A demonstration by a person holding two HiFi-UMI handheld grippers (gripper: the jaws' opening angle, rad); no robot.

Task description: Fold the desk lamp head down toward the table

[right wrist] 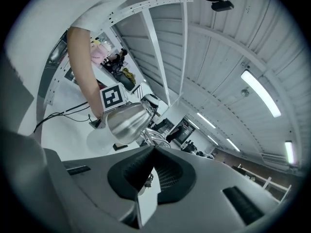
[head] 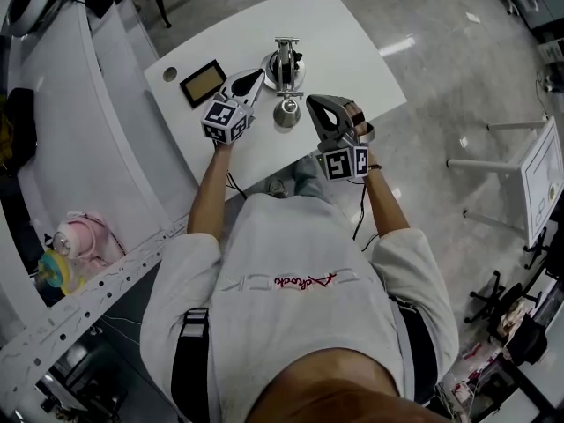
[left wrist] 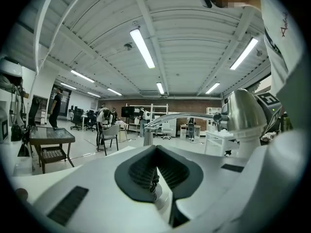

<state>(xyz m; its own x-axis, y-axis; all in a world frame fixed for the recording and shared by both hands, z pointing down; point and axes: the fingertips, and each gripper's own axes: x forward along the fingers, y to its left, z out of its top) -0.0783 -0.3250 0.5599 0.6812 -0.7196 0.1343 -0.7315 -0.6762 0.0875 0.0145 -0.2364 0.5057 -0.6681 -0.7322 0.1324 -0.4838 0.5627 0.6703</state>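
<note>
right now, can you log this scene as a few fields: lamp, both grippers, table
desk lamp: chrome, standing on the white table; lamp head sits between the two grippers
left gripper: fingers shut, nothing between them, left of the lamp head
right gripper: fingers shut, empty, right of the lamp head
also on table: dark-framed flat panel, left of the lamp
task state: lamp not gripped

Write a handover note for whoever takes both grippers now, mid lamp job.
Left gripper: jaws shut, empty, left of the lamp head.
Right gripper: jaws shut, empty, right of the lamp head.
Lamp: base stands on the white table; the silver head is on the person's side of it, between the grippers.
Done: unclear; neither gripper grips the lamp, and I cannot tell if the head is fully down.
Left: check the head, fold it lower if needed.
</note>
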